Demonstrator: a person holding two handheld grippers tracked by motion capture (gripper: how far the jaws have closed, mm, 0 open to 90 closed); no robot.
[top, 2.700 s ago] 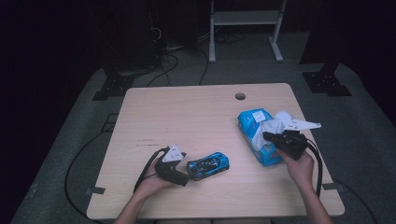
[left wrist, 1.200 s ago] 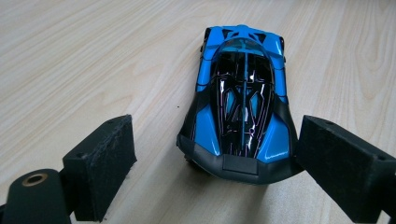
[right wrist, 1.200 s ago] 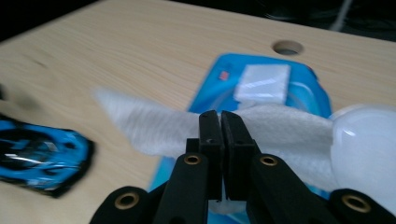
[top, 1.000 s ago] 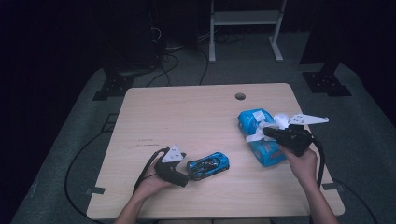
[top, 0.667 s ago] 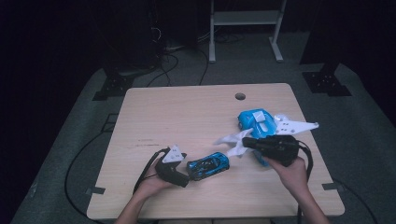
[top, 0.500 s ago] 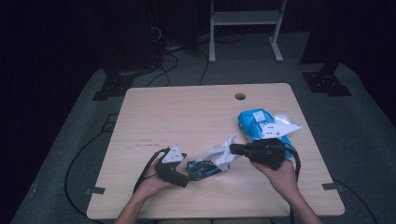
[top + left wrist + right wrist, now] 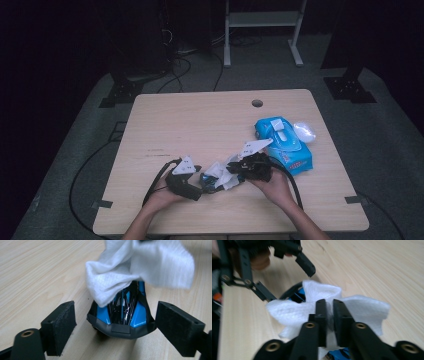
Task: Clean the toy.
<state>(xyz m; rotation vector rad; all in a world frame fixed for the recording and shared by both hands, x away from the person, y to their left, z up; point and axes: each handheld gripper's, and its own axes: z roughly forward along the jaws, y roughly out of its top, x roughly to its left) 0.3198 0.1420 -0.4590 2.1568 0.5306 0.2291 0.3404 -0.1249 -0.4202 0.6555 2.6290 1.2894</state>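
Dark floor and black stands lie all around a pale wooden tabletop (image 7: 200,125). Near the front edge sits a small blue and black toy car (image 7: 122,312). The left tongs (image 7: 192,184) stand around its end, one pad on each side. One pad looks to touch the car and the other has a gap, and these jaws have just been closing a little. A white wipe (image 7: 140,265) lies draped over the car. The right tongs (image 7: 327,315) pinch this wipe between narrow jaws, which have just been opening a little with the cloth between them. Farther right on the tabletop rests a blue pack of wipes (image 7: 282,145), with a clear wrapper (image 7: 304,131) just beside it.
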